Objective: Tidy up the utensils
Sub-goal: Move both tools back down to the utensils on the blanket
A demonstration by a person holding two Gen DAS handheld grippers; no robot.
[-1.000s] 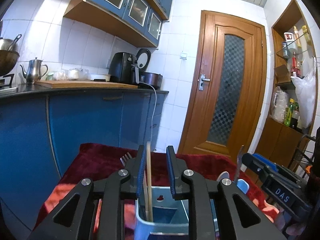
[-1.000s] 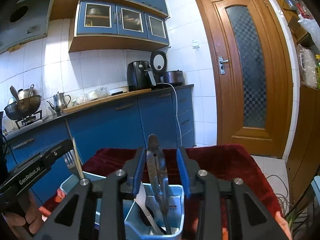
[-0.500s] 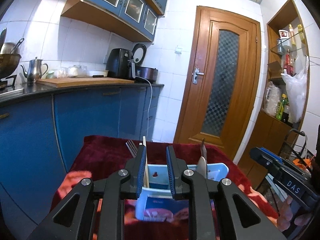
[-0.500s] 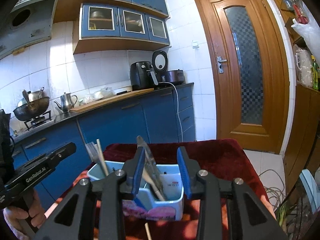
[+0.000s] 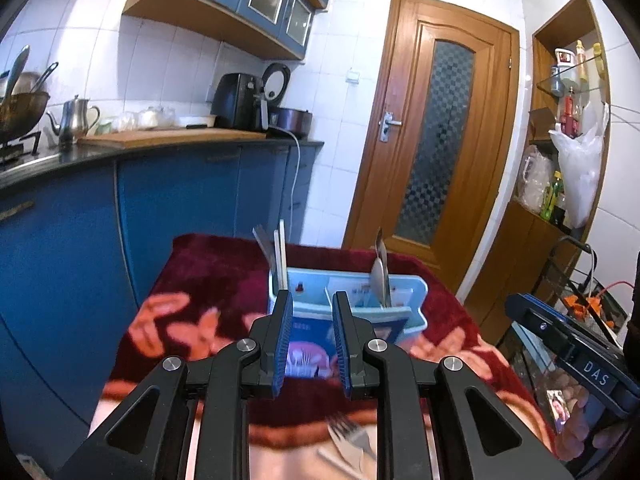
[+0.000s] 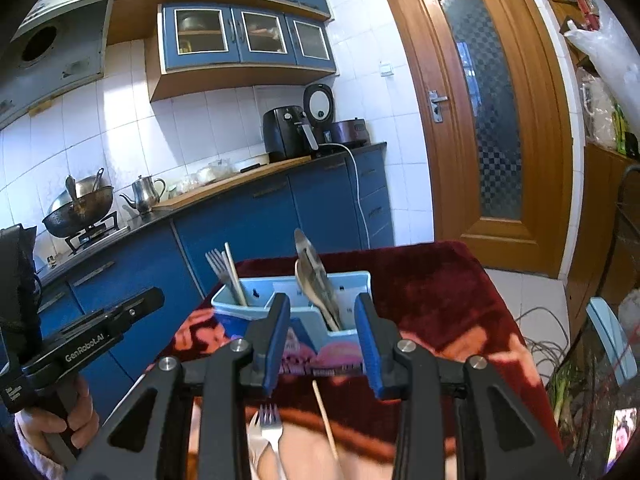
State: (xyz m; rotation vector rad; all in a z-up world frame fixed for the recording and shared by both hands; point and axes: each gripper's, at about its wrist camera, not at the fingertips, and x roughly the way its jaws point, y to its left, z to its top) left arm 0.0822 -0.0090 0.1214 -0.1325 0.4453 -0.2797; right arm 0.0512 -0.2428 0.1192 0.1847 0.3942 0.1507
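left claw (image 5: pixel 311 342): jaws parted, nothing between the pads, gripping nothing
right claw (image 6: pixel 322 344): jaws parted a little wider, also empty
caddy (image 6: pixel 352 282): light blue, on the red blanket (image 6: pixel 440 292), just ahead of both claws' tips; not touched by either
left slot: fork (image 6: pixel 216 266) and chopstick (image 6: pixel 234 276) stand upright in it, ahead and left of the right claw
right slot: spoon (image 6: pixel 306 284) and a flat steel tool (image 6: pixel 310 256) lean in it, straight ahead of the right claw, ahead and right of the left claw
loose fork (image 6: pixel 269 420): lies flat on the blanket below the right claw, tines toward the caddy, with a pale utensil beside it
loose chopstick (image 6: pixel 325 420): flat on the blanket, just right of that fork, under the gap of the right claw
hand (image 6: pixel 56 424): holds the left claw's grip, seen low left from the right claw
counter (image 6: pixel 248 178): well beyond the caddy, behind the table
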